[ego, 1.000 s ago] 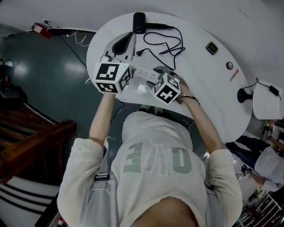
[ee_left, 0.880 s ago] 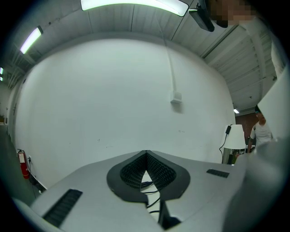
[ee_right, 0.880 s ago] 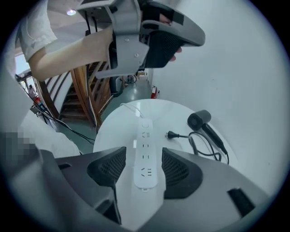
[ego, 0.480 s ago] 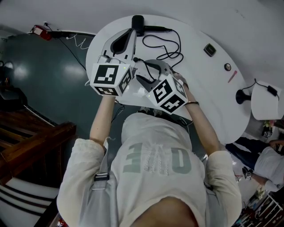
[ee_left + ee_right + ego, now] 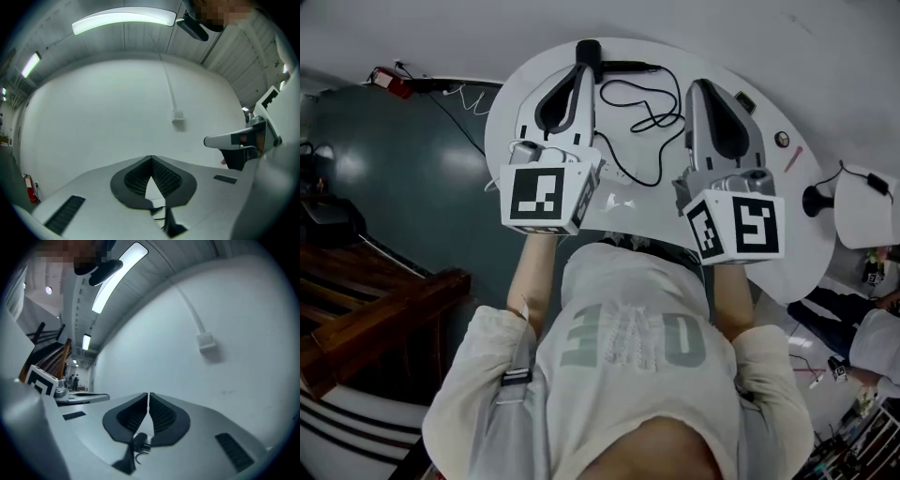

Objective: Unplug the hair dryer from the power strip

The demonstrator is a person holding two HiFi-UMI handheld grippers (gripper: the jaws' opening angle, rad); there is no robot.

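The black hair dryer (image 5: 592,52) lies at the far edge of the round white table (image 5: 769,234), and its black cord (image 5: 649,111) loops loosely over the tabletop. The white power strip (image 5: 615,201) shows faintly between the two marker cubes. My left gripper (image 5: 579,67) is raised and level with its jaws shut on nothing; in the left gripper view its pads (image 5: 140,177) meet at the tip. Beside it my right gripper (image 5: 698,86) is also raised and level, shut and empty. Its pads (image 5: 161,414) touch, and the hair dryer (image 5: 138,442) shows below them.
A small black device (image 5: 746,101), a round knob (image 5: 782,139) and a red pen (image 5: 794,157) lie on the table's right part. A black stand (image 5: 813,202) is beyond the right rim. Wooden stairs (image 5: 366,300) are at the left. A white wall fills both gripper views.
Both grippers rose off the table and now point level. The right one lifted from the power strip, swung upward and its wide-open jaws closed. The left one rose less.
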